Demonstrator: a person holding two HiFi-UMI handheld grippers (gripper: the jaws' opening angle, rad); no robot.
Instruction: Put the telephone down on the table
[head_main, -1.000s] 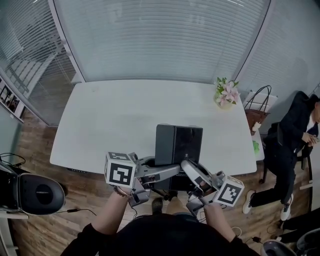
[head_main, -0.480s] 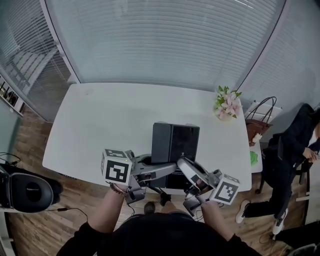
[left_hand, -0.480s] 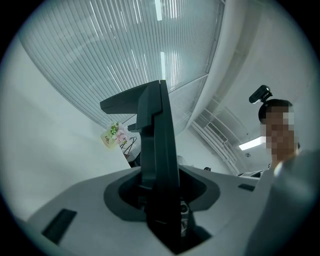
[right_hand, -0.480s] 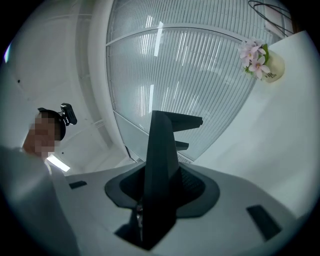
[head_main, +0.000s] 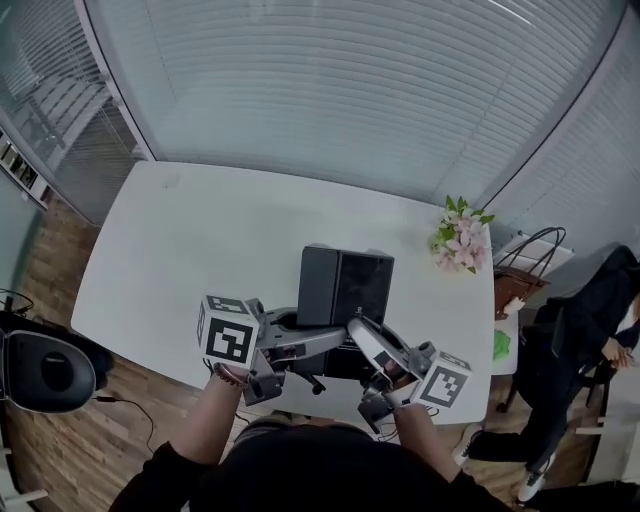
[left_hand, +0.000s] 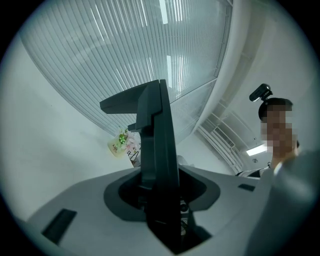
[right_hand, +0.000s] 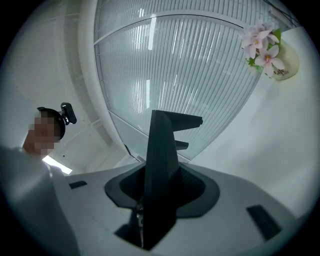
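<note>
Now left hand-held gripper (head_main: 333, 338) and right hand-held gripper (head_main: 364, 336) clamp the telephone (head_main: 345, 287) farther over the table (head_main: 200, 240).

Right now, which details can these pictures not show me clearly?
- Underside of the telephone: head view, its own body hides whether it touches the table.
- Its keys: head view too dark; both gripper views show only its edge.
- Label on the flower pot: left gripper view, too small to read.
- The seated person: head view, cut off by the right edge.
</note>
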